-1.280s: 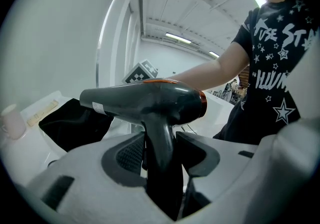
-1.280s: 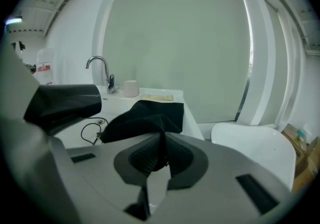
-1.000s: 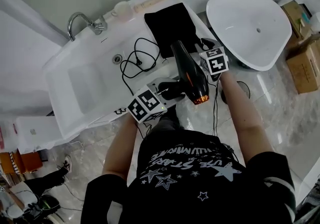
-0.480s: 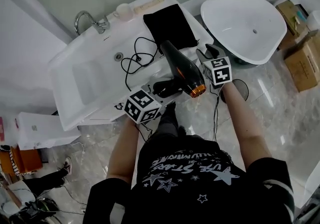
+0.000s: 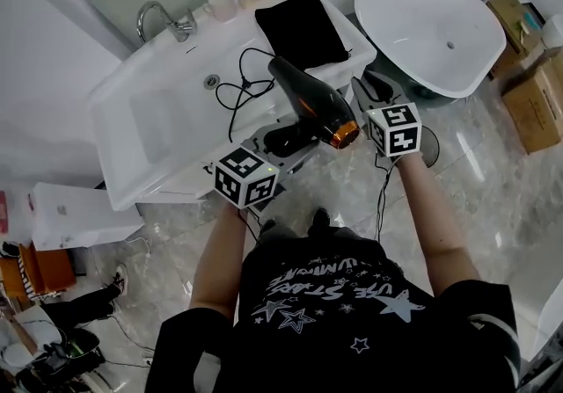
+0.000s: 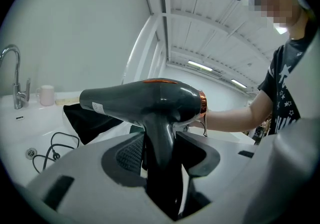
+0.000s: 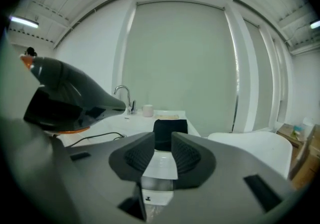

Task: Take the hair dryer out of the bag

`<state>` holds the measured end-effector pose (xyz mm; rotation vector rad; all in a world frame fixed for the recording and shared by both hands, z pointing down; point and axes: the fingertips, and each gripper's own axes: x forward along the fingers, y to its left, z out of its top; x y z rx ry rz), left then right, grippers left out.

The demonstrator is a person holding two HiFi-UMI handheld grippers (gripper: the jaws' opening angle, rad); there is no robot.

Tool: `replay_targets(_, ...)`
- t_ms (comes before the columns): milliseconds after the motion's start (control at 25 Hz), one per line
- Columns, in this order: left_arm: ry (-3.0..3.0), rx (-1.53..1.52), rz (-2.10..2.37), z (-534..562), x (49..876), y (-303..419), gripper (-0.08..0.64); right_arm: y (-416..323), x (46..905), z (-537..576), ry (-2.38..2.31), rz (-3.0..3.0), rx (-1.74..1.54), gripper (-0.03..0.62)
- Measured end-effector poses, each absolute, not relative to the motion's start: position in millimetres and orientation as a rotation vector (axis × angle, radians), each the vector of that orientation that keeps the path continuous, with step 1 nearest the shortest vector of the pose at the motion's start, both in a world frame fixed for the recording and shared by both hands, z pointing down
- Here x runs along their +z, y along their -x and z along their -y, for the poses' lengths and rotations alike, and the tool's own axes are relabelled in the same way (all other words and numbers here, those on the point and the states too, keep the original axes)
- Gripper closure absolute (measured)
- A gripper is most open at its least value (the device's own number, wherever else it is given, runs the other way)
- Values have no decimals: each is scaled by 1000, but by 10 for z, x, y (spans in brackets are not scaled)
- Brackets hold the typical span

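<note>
My L tool [image 6: 160, 154] was clamped on the handle of the hair dryer [image 5: 310, 101]. Dryer was held in the air over the front right edge of the bench [image 5: 119, 92], clear of the bag [image 5: 299, 28]. Nozzle pointed toward the bench's back, orange-ringed end toward me. Bag lay flat at the back right corner. Cord [image 5: 236, 92] lay in loops on the bench top. My R tool [image 7: 163, 150], just right of dryer: jaws had just been closing, narrow gap left, nothing btwn them.
</note>
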<state>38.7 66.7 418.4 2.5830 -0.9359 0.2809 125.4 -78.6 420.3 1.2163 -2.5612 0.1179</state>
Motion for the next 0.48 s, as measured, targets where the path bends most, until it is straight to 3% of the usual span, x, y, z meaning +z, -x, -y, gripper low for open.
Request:
replay_targets(240,-2576,251,945,-832,4186,-141,359,-1174,4124,560,-1323,2554,136,583)
replay_targets(480,-2565,212,933,-1044,4150,186,359,-952,4159,203,-1391,2510,197,586)
